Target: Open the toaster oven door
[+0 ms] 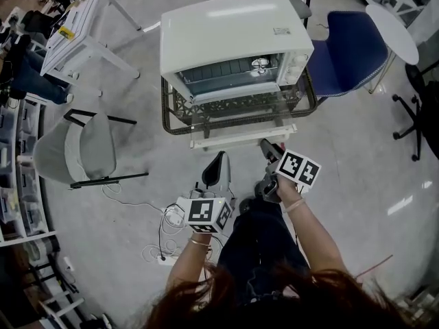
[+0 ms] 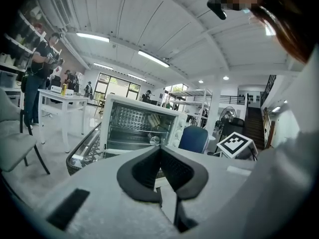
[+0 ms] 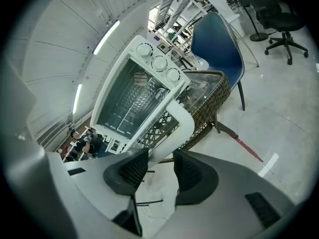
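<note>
A white toaster oven [image 1: 233,33] stands on a low wicker table with its glass door [image 1: 233,107] folded down flat, so the racks inside show. The door's white handle bar [image 1: 243,136] runs along the near edge. My right gripper [image 1: 266,147] is just short of that bar. In the right gripper view its jaws [image 3: 160,156] stand apart with the handle [image 3: 174,128] reaching down toward the gap, no pad pressing on it. My left gripper [image 1: 219,162] hangs lower and further back, shut on nothing [image 2: 161,151], facing the open oven [image 2: 139,126].
The wicker table [image 1: 168,108] has a raised rim. A blue chair [image 1: 346,50] stands right of the oven and a grey chair [image 1: 75,149] to the left. A white table [image 1: 75,26] is at far left. Cables [image 1: 164,232] lie on the floor by my feet.
</note>
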`<state>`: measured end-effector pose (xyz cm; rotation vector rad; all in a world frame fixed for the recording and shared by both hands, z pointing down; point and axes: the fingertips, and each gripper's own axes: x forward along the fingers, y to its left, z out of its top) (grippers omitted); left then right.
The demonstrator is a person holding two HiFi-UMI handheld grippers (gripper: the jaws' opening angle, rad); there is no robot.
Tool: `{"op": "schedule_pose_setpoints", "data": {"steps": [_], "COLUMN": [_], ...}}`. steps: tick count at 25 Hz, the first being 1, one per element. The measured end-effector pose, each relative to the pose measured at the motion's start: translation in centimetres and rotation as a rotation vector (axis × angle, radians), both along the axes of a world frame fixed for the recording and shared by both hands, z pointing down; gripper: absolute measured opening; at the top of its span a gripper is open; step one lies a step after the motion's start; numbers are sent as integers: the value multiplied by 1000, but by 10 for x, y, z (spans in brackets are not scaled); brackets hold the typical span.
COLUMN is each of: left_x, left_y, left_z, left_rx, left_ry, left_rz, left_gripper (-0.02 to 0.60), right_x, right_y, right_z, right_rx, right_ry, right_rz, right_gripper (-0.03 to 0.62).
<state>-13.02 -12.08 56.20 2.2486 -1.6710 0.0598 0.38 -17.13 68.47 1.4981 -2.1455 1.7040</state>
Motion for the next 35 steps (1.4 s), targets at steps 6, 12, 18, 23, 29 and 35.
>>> {"op": "schedule_pose_setpoints", "data": {"steps": [6,12,18,23,29,35], "left_x": [5,12,12,14,18,19], "left_y": [3,4,2,-1,-5,-11], "left_z": [16,36,53,65,78,90], "left_rx": [-5,-8,-6,-9,-3,-1], "left_ry": [0,5,-1,-4,-8,-13], "left_rz": [3,9,7,7,19,20], "left_gripper": [15,15,15,15,15,15], "right_x": [-1,1,0,1,1,-1], "right_y": [4,7,7,7,5,5], "right_z": [17,35,54,68,82,92], "right_rx": [-1,-7,-14,-16,-2,9], "right_ry": [-7,-9,-7,-15,-18,-17], "right_rz": [-19,-27,-35,-44,-52,-60], "right_gripper": [158,158,156,156,153,149]}}
